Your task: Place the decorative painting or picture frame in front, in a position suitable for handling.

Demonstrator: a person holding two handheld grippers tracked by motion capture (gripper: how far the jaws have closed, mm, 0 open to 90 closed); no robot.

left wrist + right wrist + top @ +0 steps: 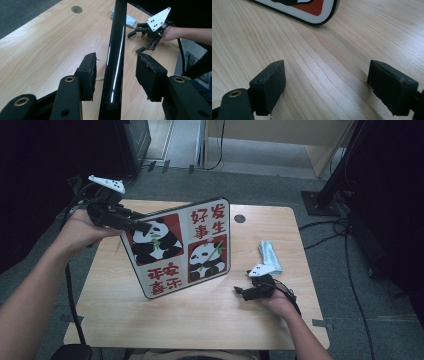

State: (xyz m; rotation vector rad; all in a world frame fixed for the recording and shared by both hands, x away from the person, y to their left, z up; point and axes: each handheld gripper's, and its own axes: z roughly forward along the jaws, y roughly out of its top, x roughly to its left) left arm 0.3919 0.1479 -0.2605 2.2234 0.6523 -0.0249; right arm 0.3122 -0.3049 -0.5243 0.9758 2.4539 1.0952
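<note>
**Panda board on edge, left tool astride its rim**

The panda board [182, 247], a flat panel with two panda pictures and red-and-white character squares inside a black border, stands tilted on the wooden desk [150, 312]. Its lower edge is down on the desk and its face leans back toward the person's side.

The left tool [142, 226] is up at the board's top left corner. In the left gripper view the board's glossy black edge [115, 57] runs straight up between the two jaws. There is a gap on either side of it, so the pads [88, 72] are not pressing; the tool is open around the rim, not gripping it.

The right tool [239, 291] sits low at the desk, just off the board's lower right corner and apart from it. Its jaws stand wide with bare wood between them and nothing held. In the right gripper view the board's rounded corner [317, 17] lies ahead of the jaws, resting on the desk, well clear of both pads [269, 85].

Behind the right hand [280, 302] a folded pale cloth [270, 255] lies on the desk. A round cable hole [240, 218] sits near the far edge, just past the board's top right corner.
</note>
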